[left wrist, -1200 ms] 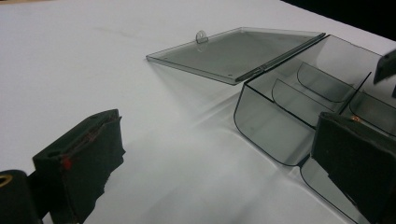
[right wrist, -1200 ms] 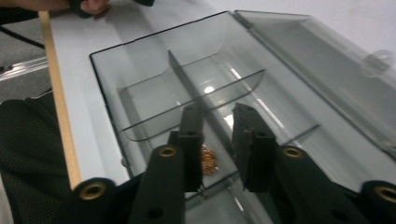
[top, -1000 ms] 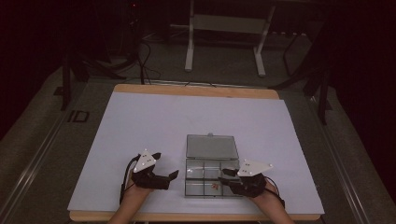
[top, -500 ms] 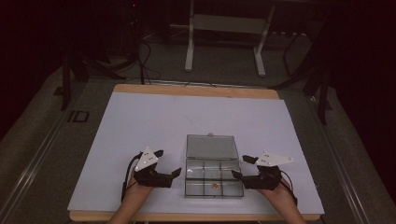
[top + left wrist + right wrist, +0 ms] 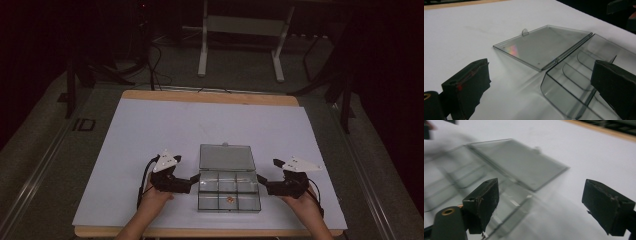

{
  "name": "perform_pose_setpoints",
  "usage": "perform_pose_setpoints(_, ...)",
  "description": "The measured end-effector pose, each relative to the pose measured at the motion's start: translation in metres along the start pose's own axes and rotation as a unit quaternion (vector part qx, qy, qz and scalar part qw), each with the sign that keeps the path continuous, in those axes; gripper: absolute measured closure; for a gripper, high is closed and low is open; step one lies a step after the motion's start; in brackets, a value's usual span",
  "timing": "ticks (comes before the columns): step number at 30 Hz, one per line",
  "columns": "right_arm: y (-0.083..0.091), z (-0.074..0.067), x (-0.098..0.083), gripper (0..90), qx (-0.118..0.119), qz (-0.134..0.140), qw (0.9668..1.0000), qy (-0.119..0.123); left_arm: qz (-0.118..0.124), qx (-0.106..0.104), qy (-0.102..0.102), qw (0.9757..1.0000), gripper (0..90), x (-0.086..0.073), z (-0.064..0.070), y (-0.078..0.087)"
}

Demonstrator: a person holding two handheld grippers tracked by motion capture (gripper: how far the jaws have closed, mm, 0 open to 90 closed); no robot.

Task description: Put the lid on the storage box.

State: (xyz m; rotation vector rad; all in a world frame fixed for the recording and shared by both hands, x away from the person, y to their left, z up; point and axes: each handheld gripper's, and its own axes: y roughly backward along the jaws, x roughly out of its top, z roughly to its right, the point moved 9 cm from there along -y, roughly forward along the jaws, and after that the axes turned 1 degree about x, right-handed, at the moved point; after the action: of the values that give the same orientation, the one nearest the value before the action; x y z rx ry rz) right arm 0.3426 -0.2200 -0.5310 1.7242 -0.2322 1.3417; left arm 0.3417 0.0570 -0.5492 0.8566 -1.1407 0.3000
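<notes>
In the right gripper view we see the clear box [image 5: 461,177] smeared by blur, its dividers mere streaks, its near end cut off at the left edge. In the left gripper view the bottom edge crops the box's near corner. From above, the small orange item [image 5: 230,199] is too tiny to identify.

The desk [image 5: 150,130] has a white top with a wooden edge showing along its far and near sides. Directly on it lies one thing: a clear plastic compartment box [image 5: 229,192], toward 6 o'clock near the front edge. Its lid [image 5: 226,157] is swung fully open and lies flat on the white surface at the box's 12 o'clock side, joined along the hinge.
</notes>
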Motion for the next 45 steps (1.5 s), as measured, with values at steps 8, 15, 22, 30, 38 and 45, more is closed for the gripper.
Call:
perform_pose_setpoints(8, -0.004, 0.013, -0.003, 22.2, -0.012, -0.002, 0.9997, -0.022, -0.028, -0.018, 0.009, 0.9994, 3.0, 0.009, 0.000, -0.014)
perform_pose_setpoints(15, -0.014, 0.033, -0.007, 26.8, -0.034, -0.002, 0.9980, -0.053, -0.040, -0.028, 0.017, 0.9987, 3.0, 0.021, 0.002, -0.028)
perform_pose_setpoints(22, -0.022, 0.036, 0.005, 27.7, -0.034, 0.007, 0.9985, -0.043, -0.044, -0.034, 0.028, 0.9981, 3.0, 0.031, 0.002, -0.041)
perform_pose_setpoints(30, -0.039, 0.036, 0.012, 29.6, -0.030, 0.002, 0.9981, -0.053, -0.053, -0.017, 0.033, 0.9979, 3.1, 0.034, -0.007, -0.055)
perform_pose_setpoints(38, -0.054, 0.033, 0.017, 30.9, -0.024, -0.004, 0.9980, -0.058, -0.067, -0.021, 0.060, 0.9957, 3.1, 0.032, -0.012, -0.063)
perform_pose_setpoints(45, -0.070, 0.026, 0.020, 30.8, -0.014, -0.015, 0.9985, -0.051, -0.095, -0.019, 0.116, 0.9885, 4.8, 0.024, -0.021, -0.070)
